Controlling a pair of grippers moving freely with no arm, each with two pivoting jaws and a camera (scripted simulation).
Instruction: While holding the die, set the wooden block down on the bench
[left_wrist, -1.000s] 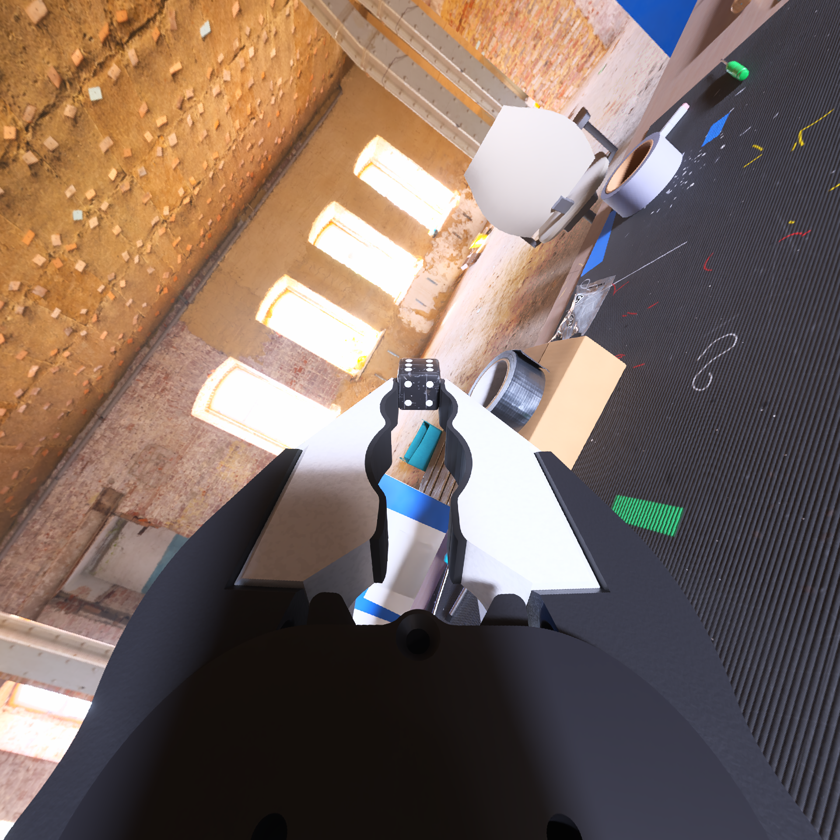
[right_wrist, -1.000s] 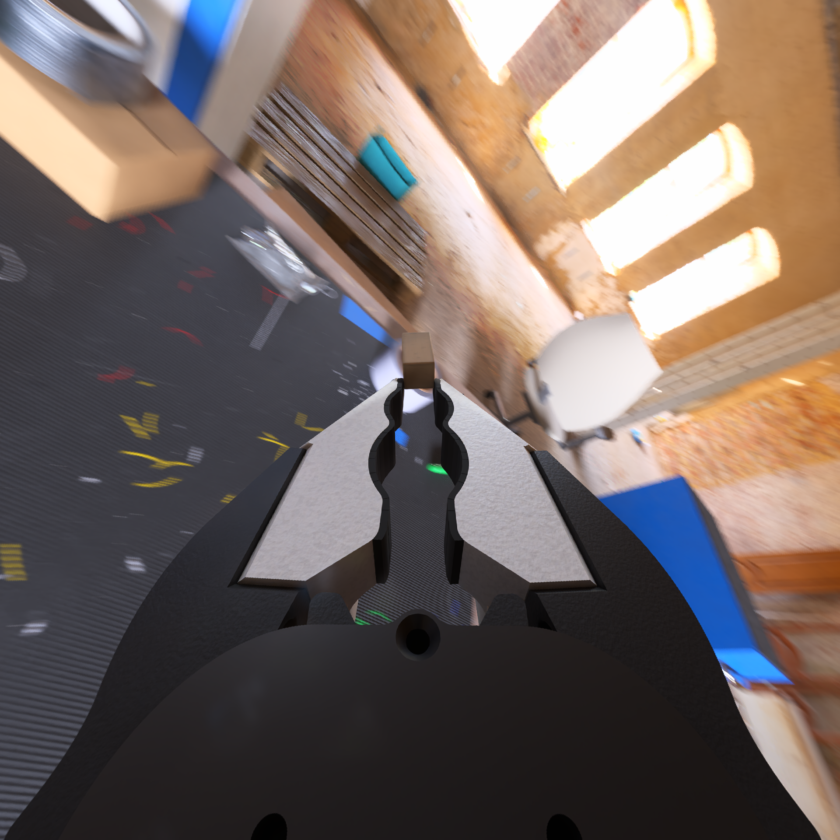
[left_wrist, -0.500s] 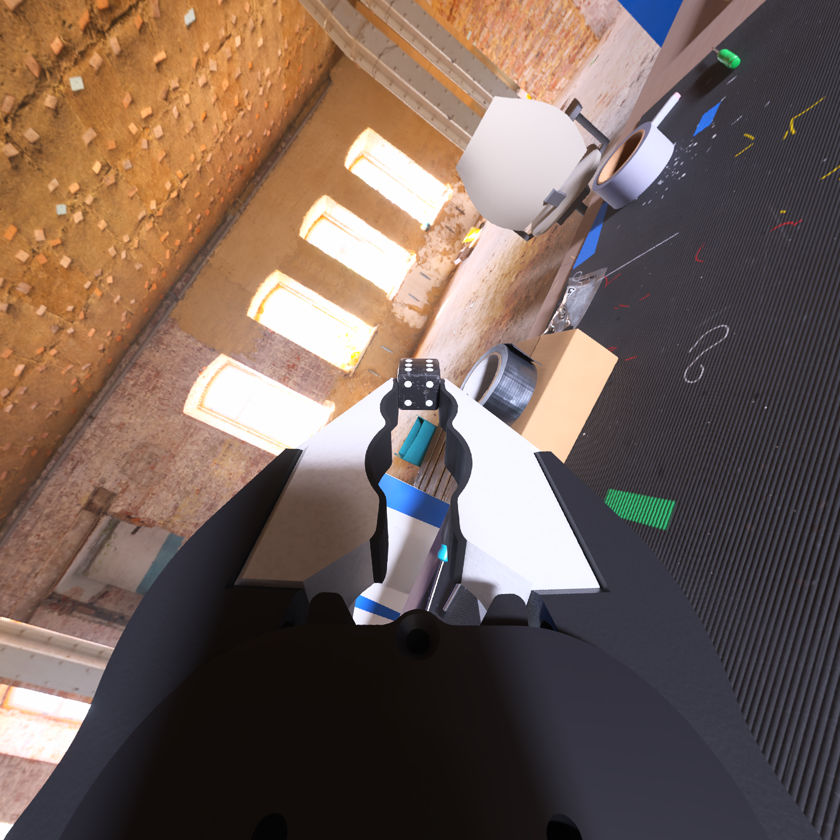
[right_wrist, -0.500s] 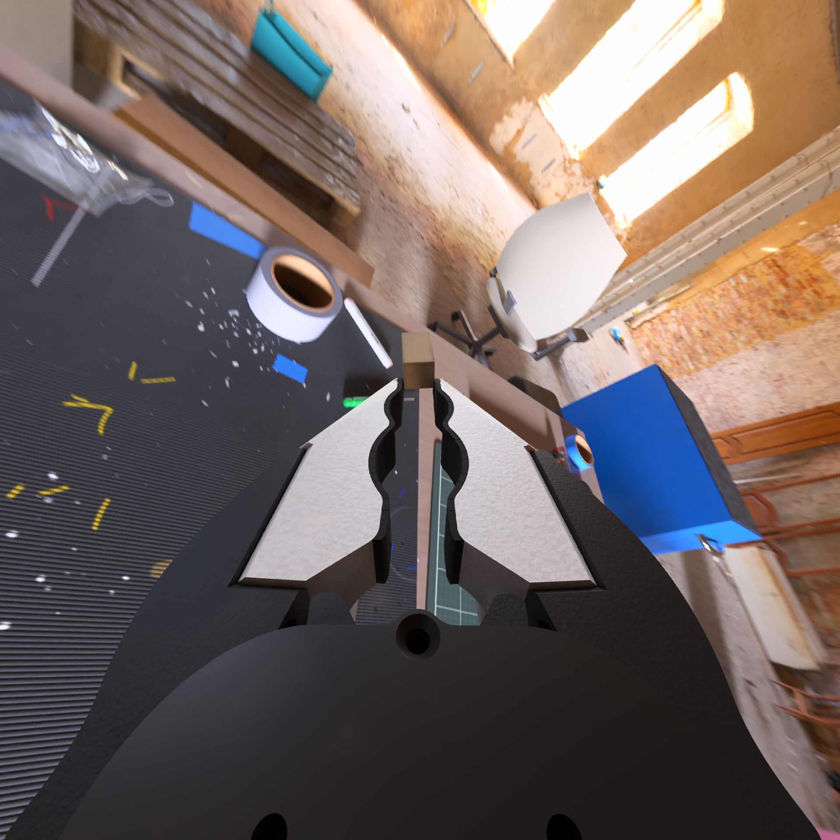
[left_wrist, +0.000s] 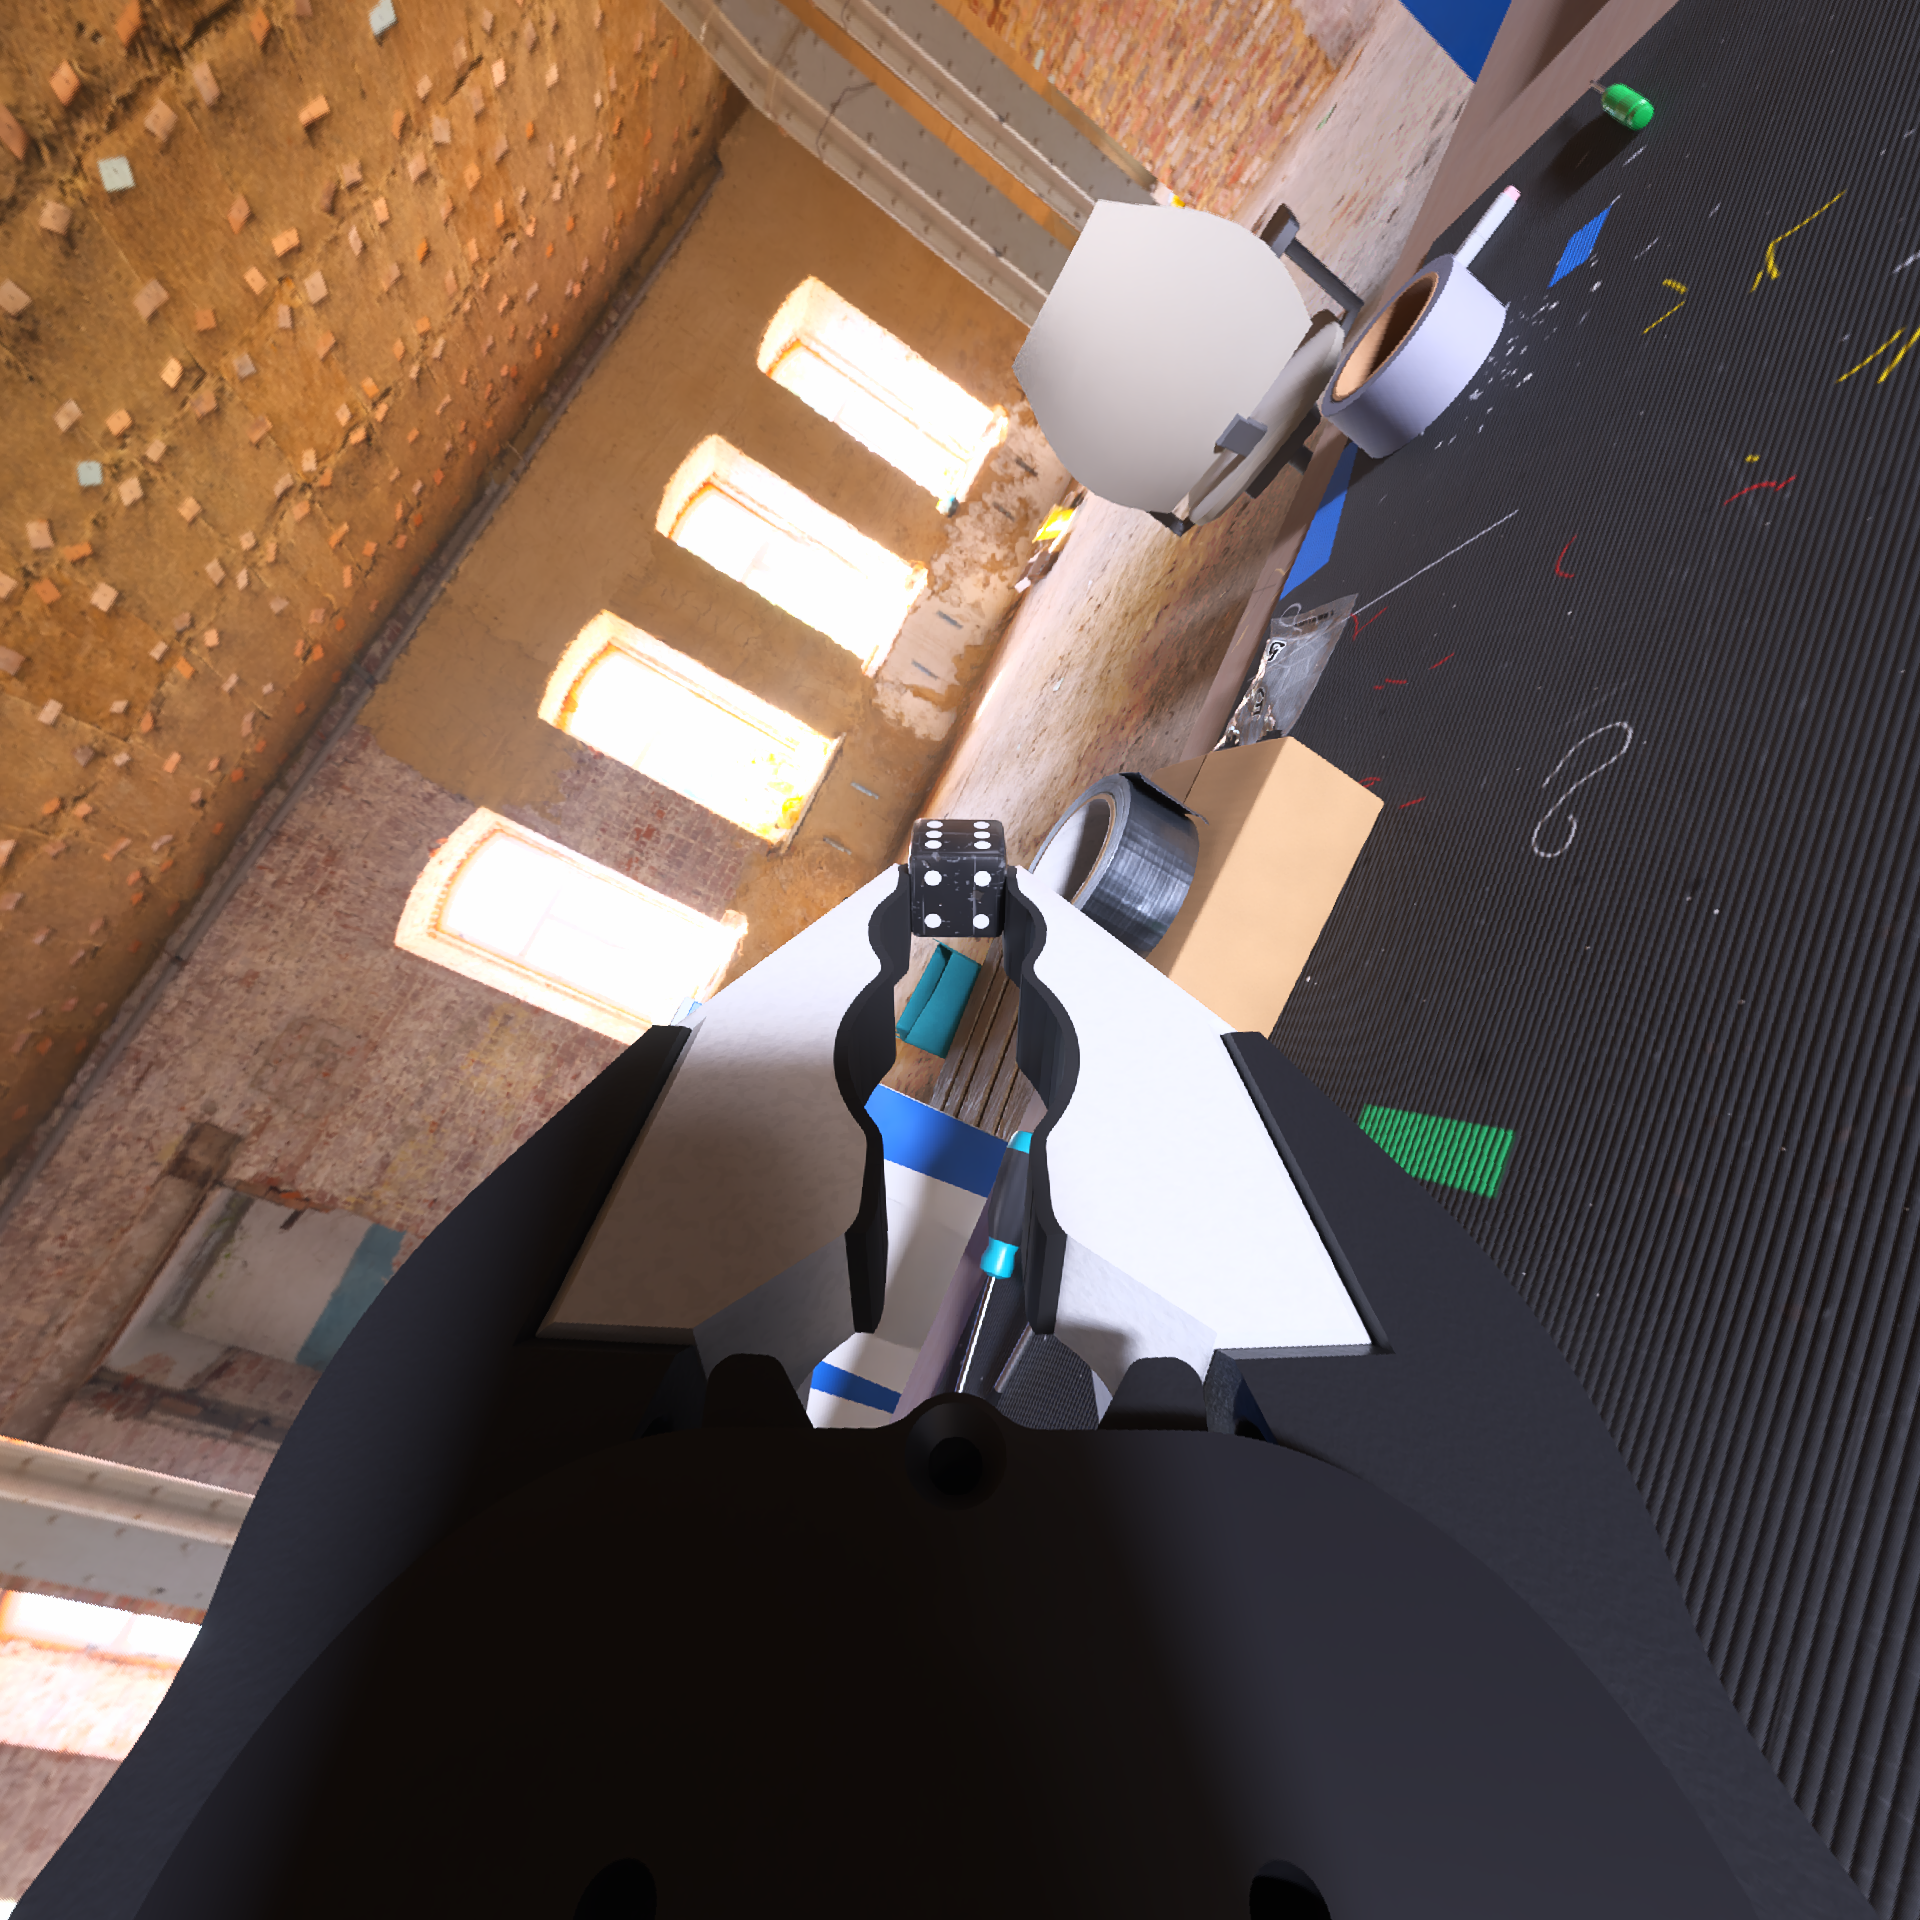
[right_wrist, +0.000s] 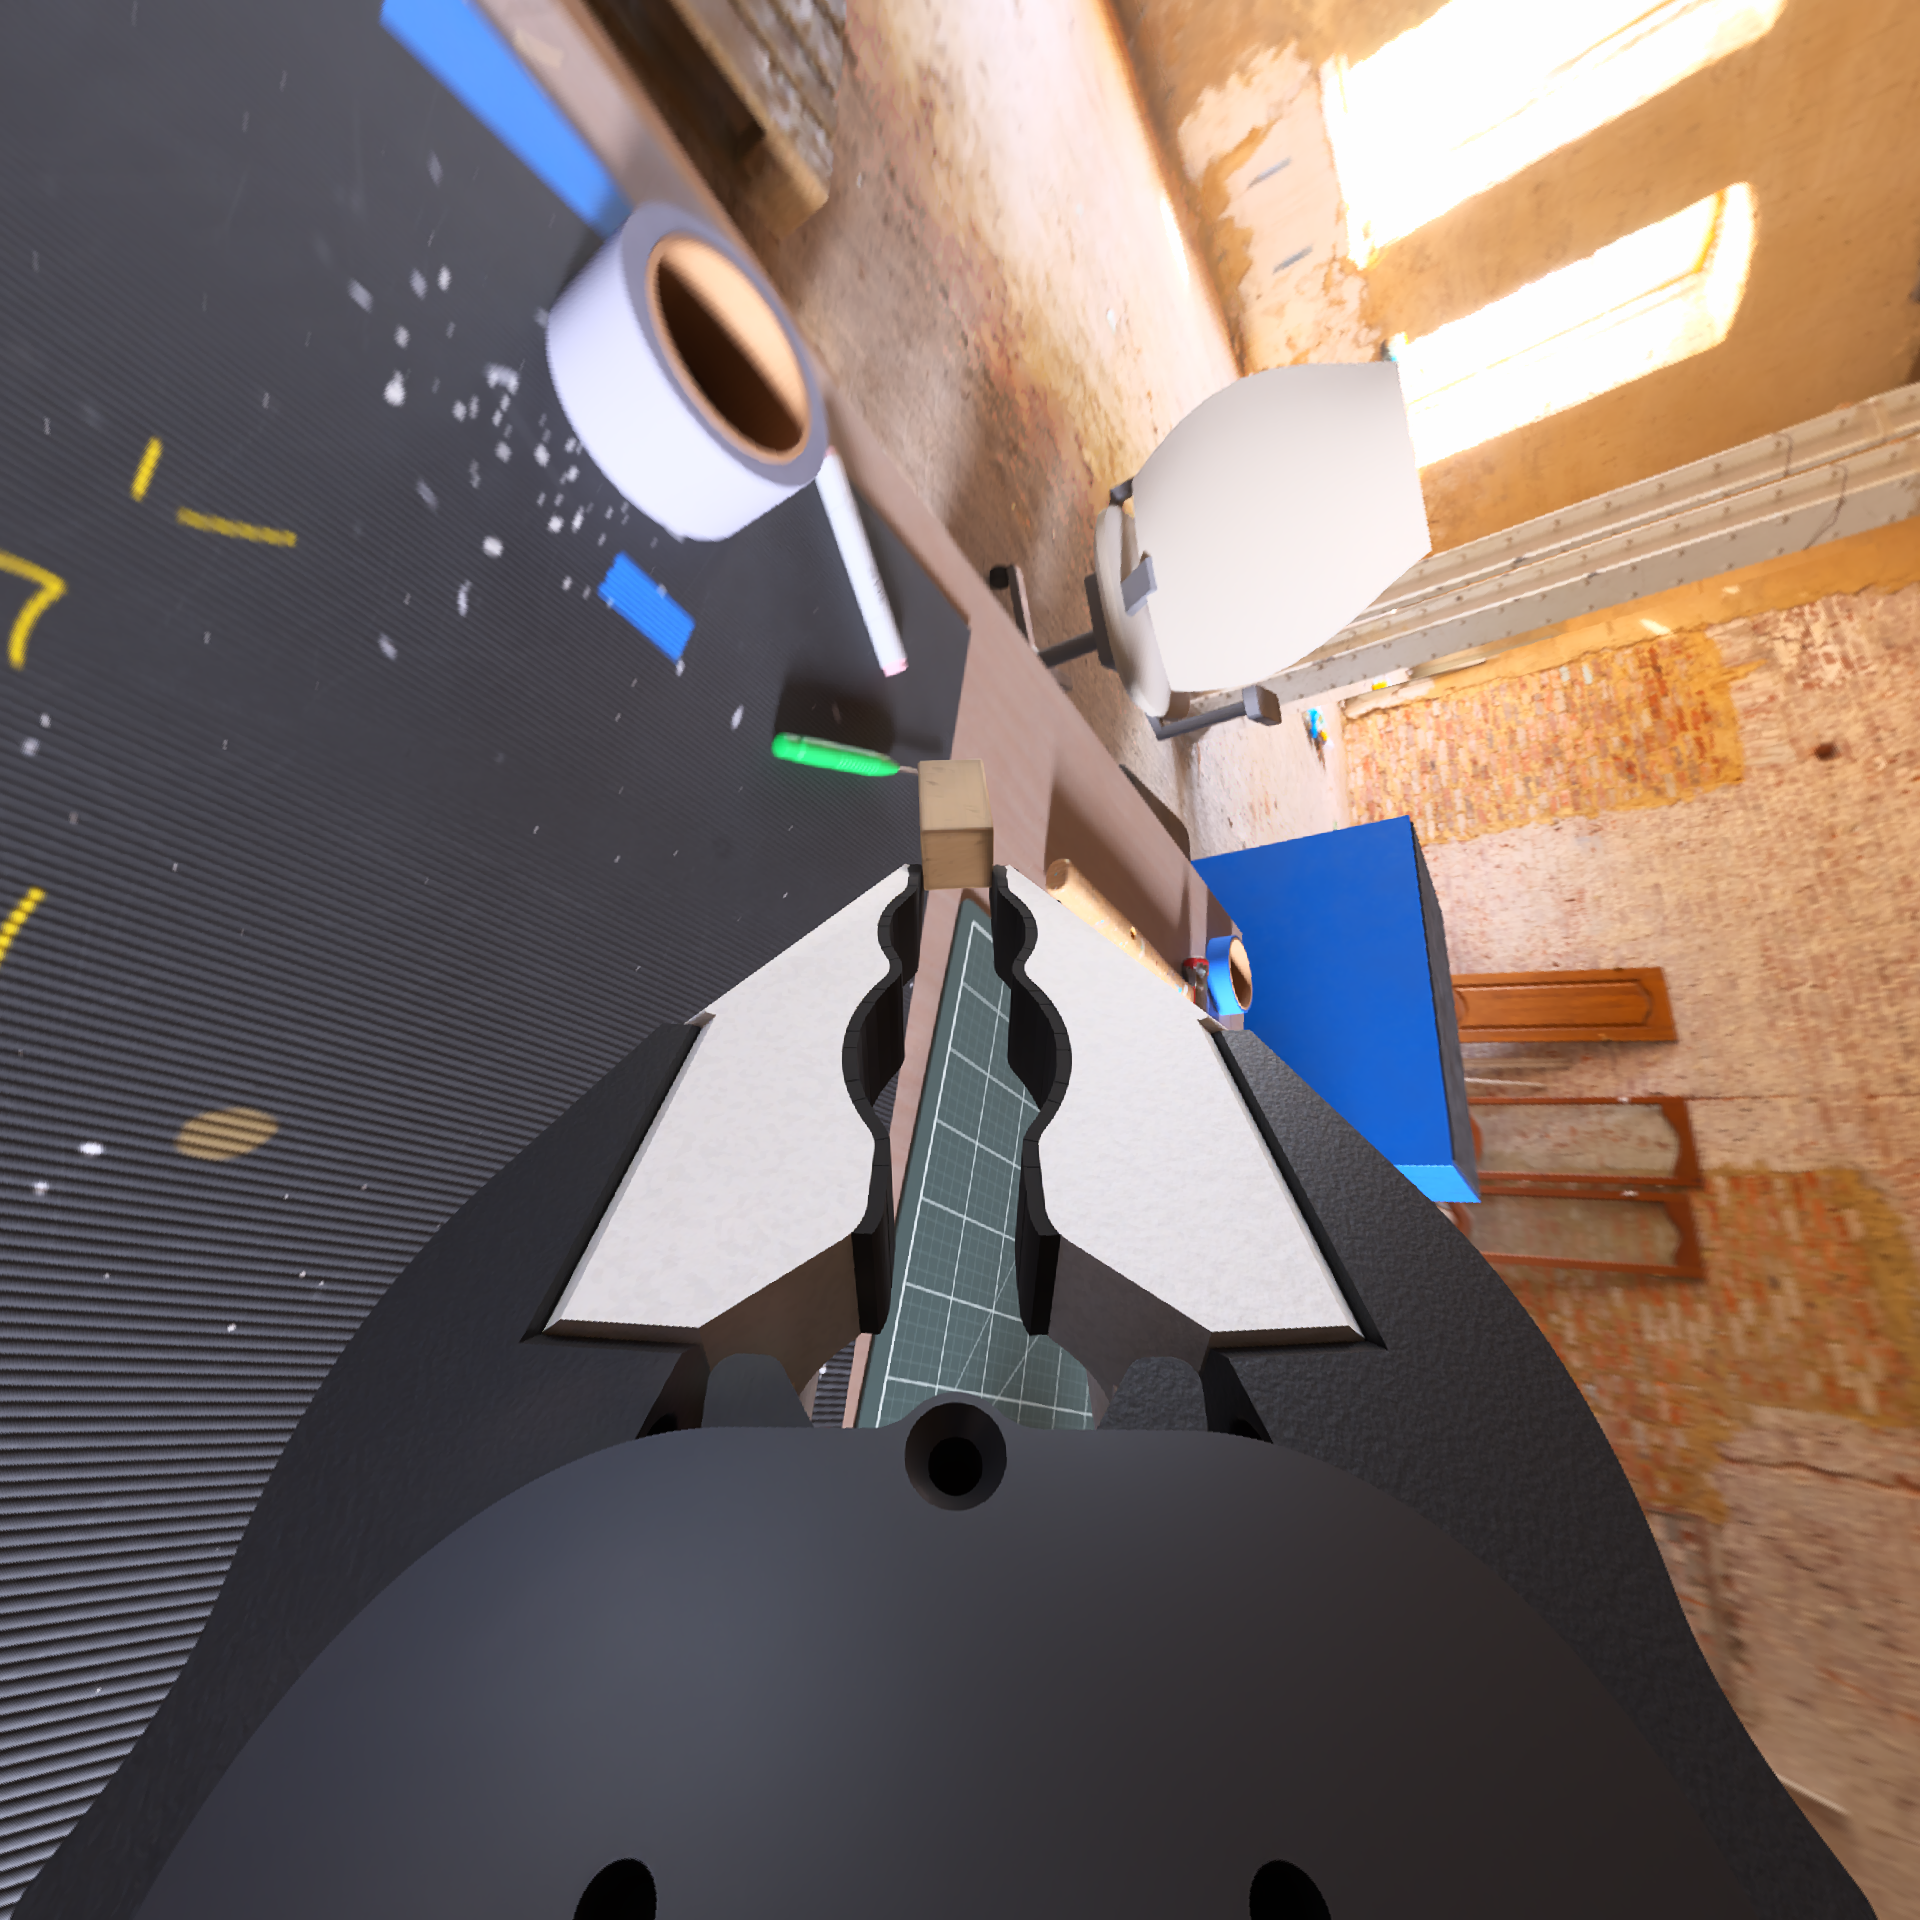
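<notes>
In your left wrist view, the left gripper (left_wrist: 957, 902) is clamped on the black die (left_wrist: 957, 878), which sits right at the fingertips and well clear of the bench (left_wrist: 1662, 935) — the dark ribbed mat runs along the right side, tilted steeply. Near the bench edge you have a grey tape roll (left_wrist: 1127, 868) leaning against a cardboard box (left_wrist: 1273, 883), with a white tape roll (left_wrist: 1418, 358) farther off. Only the very tips pinch the die, so any squeeze change or jolt could pop it loose, and it would likely fall off the bench side. In your right wrist view, the right gripper (right_wrist: 954, 881) is closed on the wooden block (right_wrist: 953, 823), again held just by the tips, still in the air. Beyond it lie a green pen (right_wrist: 836, 753), a white marker (right_wrist: 862, 566) and the brown bench edge, with a green cutting mat (right_wrist: 961, 1174) showing between the fingers. The block hangs close over that edge — release here and it may land half off, or tip onto the pen. Level the gripper over bare mat before you let go.
</notes>
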